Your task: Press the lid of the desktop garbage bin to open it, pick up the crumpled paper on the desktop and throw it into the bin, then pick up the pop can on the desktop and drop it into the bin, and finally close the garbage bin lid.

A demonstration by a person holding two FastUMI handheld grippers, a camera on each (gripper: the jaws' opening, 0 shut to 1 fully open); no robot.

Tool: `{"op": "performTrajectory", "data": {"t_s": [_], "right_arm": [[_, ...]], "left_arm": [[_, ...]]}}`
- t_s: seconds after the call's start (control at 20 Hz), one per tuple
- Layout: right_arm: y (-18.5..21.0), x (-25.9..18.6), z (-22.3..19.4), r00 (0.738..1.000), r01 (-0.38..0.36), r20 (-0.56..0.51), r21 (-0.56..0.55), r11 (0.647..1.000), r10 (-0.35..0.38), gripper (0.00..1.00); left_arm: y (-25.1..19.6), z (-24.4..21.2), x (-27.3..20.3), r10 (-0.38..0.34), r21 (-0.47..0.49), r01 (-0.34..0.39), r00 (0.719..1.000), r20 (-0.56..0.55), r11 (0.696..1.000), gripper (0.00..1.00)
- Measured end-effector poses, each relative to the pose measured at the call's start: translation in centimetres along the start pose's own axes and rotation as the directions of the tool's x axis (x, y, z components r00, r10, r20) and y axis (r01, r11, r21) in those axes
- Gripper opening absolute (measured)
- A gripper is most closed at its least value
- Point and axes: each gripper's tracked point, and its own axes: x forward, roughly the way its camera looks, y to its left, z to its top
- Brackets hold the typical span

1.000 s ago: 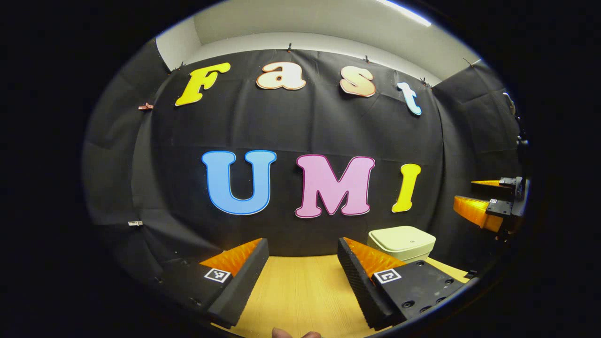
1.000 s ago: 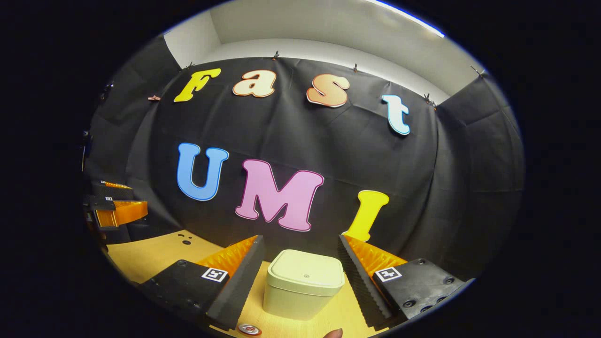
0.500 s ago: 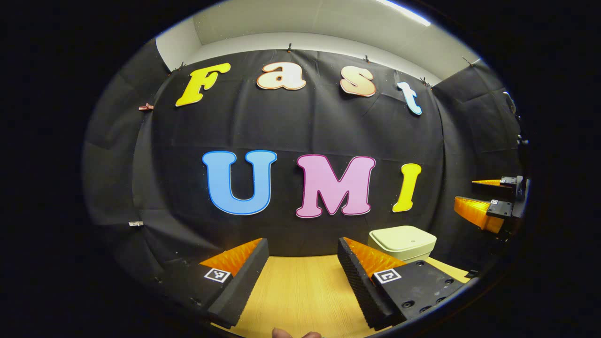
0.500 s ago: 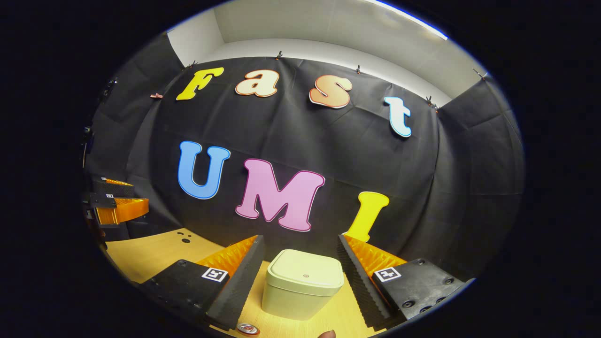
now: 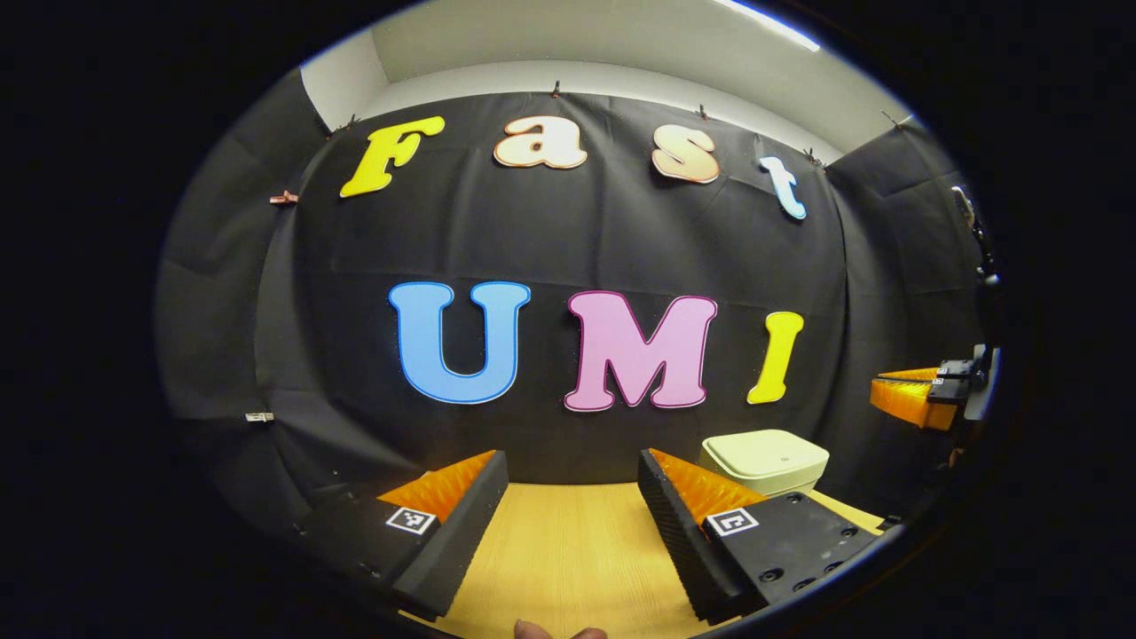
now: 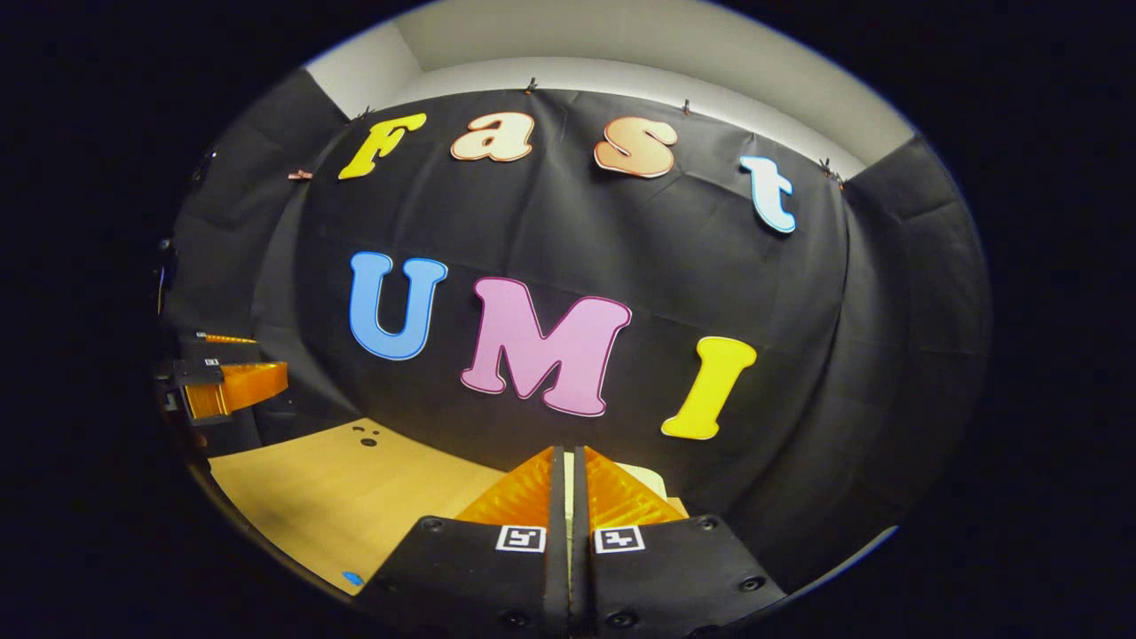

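Currently, left gripper view: left gripper sits low over the wooden counter, jaws wide apart, nothing between them. Bare wood shows in the gap. Right of its right finger, the cream garbage bin stands on the counter near the back cloth wall, lid down flat. Further right, at the view's edge, the right gripper hangs higher than the bin, fingers looking pressed together.

Right gripper view: at far left the left gripper hangs above the counter's left end, jaws apart. A few small dark holes mark the wood near the wall. At bottom centre the right gripper has its jaws closed flat against each other, holding nothing. A pale sliver of the bin peeks out just behind its fingers.
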Motion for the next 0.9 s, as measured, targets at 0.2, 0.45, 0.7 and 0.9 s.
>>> {"op": "performTrajectory", "data": {"t_s": [0.2,0.45,0.7,0.9], "right_arm": [[-1.5,2.6,-1.1,1.000,-0.012,-0.014,0.054,0.998,0.013,0.05],[-3.4,7.0,-4.0,0.998,-0.031,-0.048,0.090,0.995,0.036,0.05],[-3.9,10.3,-8.1,0.992,-0.049,-0.110,0.078,0.996,0.058,0.06],[-4.0,12.4,-11.4,0.985,-0.070,-0.154,0.085,0.994,0.083,0.05]], "left_arm": [[-0.1,-0.2,0.8,0.030,-0.005,-0.030,1.000,-0.008,1.000,0.95],[-0.5,-0.2,1.9,0.072,0.001,-0.072,0.997,-0.007,0.997,0.95],[-1.6,-0.9,3.0,0.077,0.014,-0.076,0.996,-0.034,0.997,0.95],[-2.1,-1.7,3.6,0.095,0.019,-0.094,0.994,-0.061,0.995,0.95]]}}
